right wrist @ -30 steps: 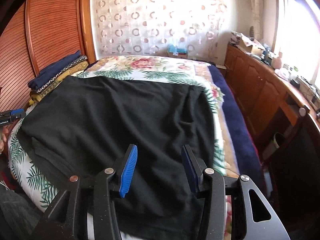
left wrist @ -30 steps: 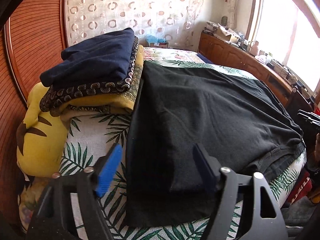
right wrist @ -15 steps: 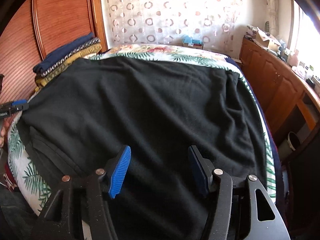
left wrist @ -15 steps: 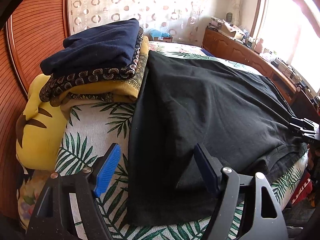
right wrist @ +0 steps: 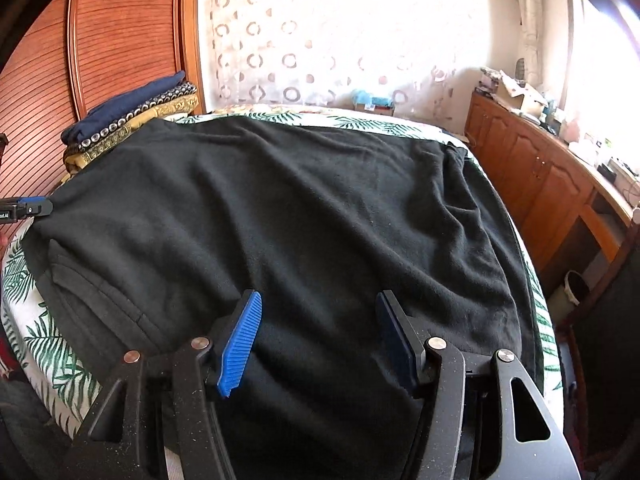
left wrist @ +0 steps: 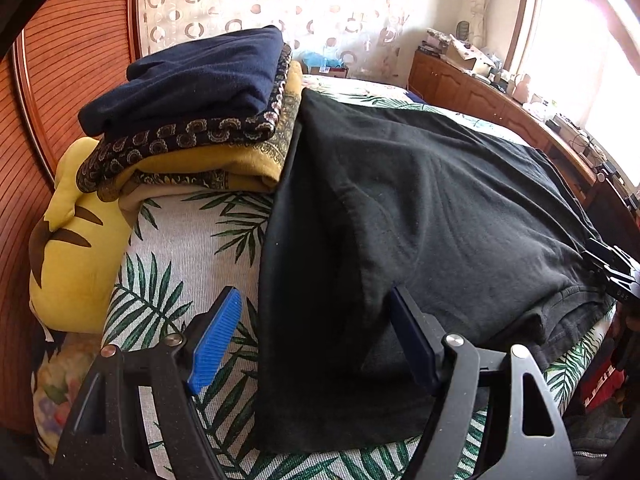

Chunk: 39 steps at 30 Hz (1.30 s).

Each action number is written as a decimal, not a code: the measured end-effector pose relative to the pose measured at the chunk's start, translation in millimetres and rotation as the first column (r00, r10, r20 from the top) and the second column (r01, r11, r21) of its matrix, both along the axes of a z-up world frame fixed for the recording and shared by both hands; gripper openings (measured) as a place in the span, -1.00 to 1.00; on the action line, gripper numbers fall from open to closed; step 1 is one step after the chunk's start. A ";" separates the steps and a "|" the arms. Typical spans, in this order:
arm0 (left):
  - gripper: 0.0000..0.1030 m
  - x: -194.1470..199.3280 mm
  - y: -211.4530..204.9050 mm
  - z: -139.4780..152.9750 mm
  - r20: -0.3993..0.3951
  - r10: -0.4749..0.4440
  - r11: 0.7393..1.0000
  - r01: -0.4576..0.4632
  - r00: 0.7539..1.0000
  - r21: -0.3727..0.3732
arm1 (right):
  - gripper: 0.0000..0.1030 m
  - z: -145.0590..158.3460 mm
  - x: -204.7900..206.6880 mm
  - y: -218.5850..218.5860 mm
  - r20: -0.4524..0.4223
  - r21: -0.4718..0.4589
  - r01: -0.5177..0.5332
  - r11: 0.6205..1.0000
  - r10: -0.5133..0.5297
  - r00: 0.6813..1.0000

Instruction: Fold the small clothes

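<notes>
A black garment (left wrist: 420, 208) lies spread over the leaf-print bed (left wrist: 188, 248); it also fills the right wrist view (right wrist: 300, 216). My left gripper (left wrist: 308, 340) is open and empty, just above the garment's near left edge. My right gripper (right wrist: 316, 340) is open and empty, low over the garment's near side. The right gripper's tip shows at the far right of the left wrist view (left wrist: 612, 272), and the left gripper's tip at the left edge of the right wrist view (right wrist: 24, 210).
A stack of folded clothes (left wrist: 200, 108), navy on top of patterned yellow, sits at the bed's head beside a yellow plush pillow (left wrist: 76, 236). A wooden headboard (left wrist: 60, 80) is at the left. A cluttered wooden cabinet (right wrist: 552, 184) runs along the right.
Both grippers have moved closer in over the black garment. The right gripper's jaws have opened wider. The garment has not moved.
</notes>
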<state>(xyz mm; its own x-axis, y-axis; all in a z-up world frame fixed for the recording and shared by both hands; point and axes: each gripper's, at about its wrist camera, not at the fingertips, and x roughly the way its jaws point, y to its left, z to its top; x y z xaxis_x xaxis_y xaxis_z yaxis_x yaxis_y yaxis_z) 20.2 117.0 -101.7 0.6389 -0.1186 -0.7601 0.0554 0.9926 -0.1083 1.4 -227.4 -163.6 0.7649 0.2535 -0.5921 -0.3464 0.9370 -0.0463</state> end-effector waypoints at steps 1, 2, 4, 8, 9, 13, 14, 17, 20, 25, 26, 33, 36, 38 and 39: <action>0.48 0.4 -0.1 -1.3 -0.004 0.000 1.000 0.000 1.000 -0.001 | 0.19 -0.8 -0.3 0.1 0.000 0.002 0.001 1.000 -0.001 1.000; 0.48 0.7 -0.4 -2.5 -0.008 0.000 1.000 0.000 1.000 -0.002 | 0.19 -1.5 -0.9 -0.2 0.000 0.006 0.001 1.000 -0.001 1.000; 0.48 1.4 -0.8 -4.9 -0.013 0.000 1.000 0.000 1.000 -0.004 | 0.19 -2.6 -3.5 -0.9 0.000 0.005 -0.004 1.000 0.004 1.000; 0.49 1.1 -2.4 -7.8 -0.011 0.002 1.000 -0.002 1.000 -0.001 | 0.19 -2.3 -5.5 -0.5 0.003 -0.002 -0.002 1.000 0.002 1.000; 0.49 0.9 -3.0 -7.8 -0.010 0.003 1.000 -0.003 1.000 0.001 | 0.19 -2.6 -5.5 0.0 0.005 -0.005 -0.003 1.000 0.003 1.000; 0.49 -1.0 -6.8 -7.9 0.000 0.004 1.000 -0.004 1.000 -0.005 | 0.19 -3.0 -5.7 0.0 0.010 -0.005 -0.001 1.000 0.001 1.000; 0.49 -1.5 -8.3 -8.1 0.002 0.001 1.000 -0.001 1.000 -0.005 | 0.19 -3.3 -6.0 0.1 0.011 -0.004 0.001 1.000 -0.001 1.000; 0.49 -1.6 -13.1 -8.2 0.005 -0.013 1.000 0.013 1.000 0.004 | 0.20 -3.4 -6.2 -1.6 0.012 -0.002 -0.004 1.000 0.004 1.000; 0.18 -2.2 -15.9 -7.5 0.011 -0.022 0.999 0.022 1.000 0.024 | 0.20 -2.9 -6.1 -2.0 0.012 -0.004 -0.008 1.000 0.008 1.000; -0.60 -3.4 -15.1 -5.8 0.012 -0.050 0.999 0.050 0.999 0.004 | 0.21 -1.8 -4.0 -2.1 0.010 -0.011 -0.012 1.000 0.012 1.000; -0.75 -3.9 -14.8 -4.8 0.013 -0.059 0.998 0.060 0.998 -0.018 | 0.21 -1.6 -3.8 -2.1 0.010 -0.011 -0.013 1.000 0.013 1.000; -0.81 -9.1 -35.3 30.4 0.126 -0.111 0.991 0.119 0.986 -0.060 | 0.22 1.5 0.5 -3.9 -0.017 -0.013 -0.031 0.999 0.030 0.999; -0.81 -2.8 -51.8 52.9 0.173 -0.153 0.983 0.168 0.973 -0.074 | 0.22 7.0 5.3 -11.7 -0.056 0.016 -0.039 0.999 0.039 0.998; -0.81 4.0 -65.2 66.3 0.199 -0.186 0.976 0.205 0.962 -0.079 | 0.22 9.6 6.2 -18.8 -0.059 0.023 -0.024 0.999 0.025 0.998; -0.81 7.2 -71.8 71.1 0.206 -0.203 0.971 0.223 0.957 -0.081 | 0.22 10.9 5.6 -22.3 -0.054 0.022 -0.017 1.000 0.018 0.998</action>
